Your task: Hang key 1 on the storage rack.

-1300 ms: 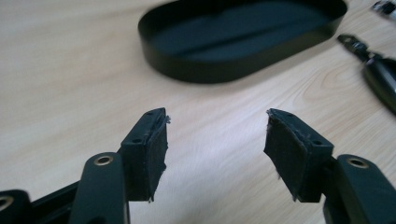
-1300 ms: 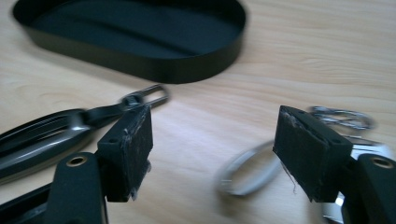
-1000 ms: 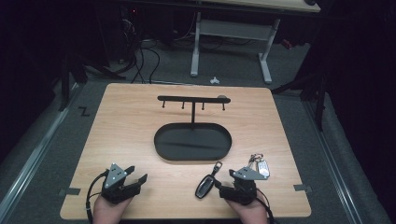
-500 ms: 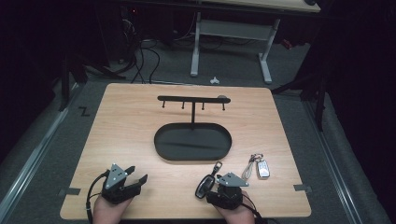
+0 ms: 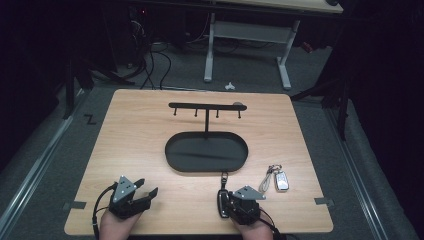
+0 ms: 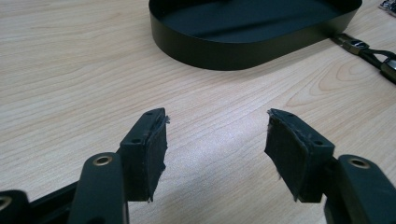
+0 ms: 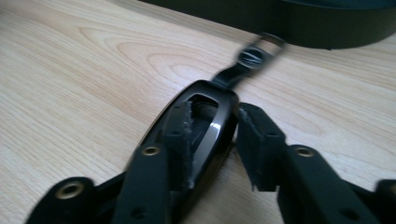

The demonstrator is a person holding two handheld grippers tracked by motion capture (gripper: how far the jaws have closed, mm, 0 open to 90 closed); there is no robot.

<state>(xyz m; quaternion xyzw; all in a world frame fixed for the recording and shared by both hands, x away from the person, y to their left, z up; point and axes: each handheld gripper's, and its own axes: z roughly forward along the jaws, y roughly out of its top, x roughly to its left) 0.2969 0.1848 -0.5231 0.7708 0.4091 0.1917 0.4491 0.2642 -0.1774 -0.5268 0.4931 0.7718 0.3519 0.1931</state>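
A black key fob (image 5: 222, 199) with a short strap lies on the wooden table near its front edge, just in front of the black oval tray (image 5: 175, 156). My right gripper (image 5: 231, 200) has its jaws drawn in narrowly around the black key fob (image 7: 210, 135), one pad over its top and the other against its right side. A silver key fob on a keyring (image 5: 281, 180) lies to the right of it, apart. At the front left my left gripper (image 5: 146, 186) rests on the table, open (image 6: 217, 126) and holding nothing.
A black hook bar on a post (image 5: 206, 106) rises from the tray's far side. The tray wall (image 6: 243, 51) lies ahead of the left gripper, with the black fob's strap (image 6: 362, 46) to its right. Bare wood lies between the two grippers.
My right gripper has moved left, away from the silver key fob and onto the black key fob. The left gripper has stayed put.
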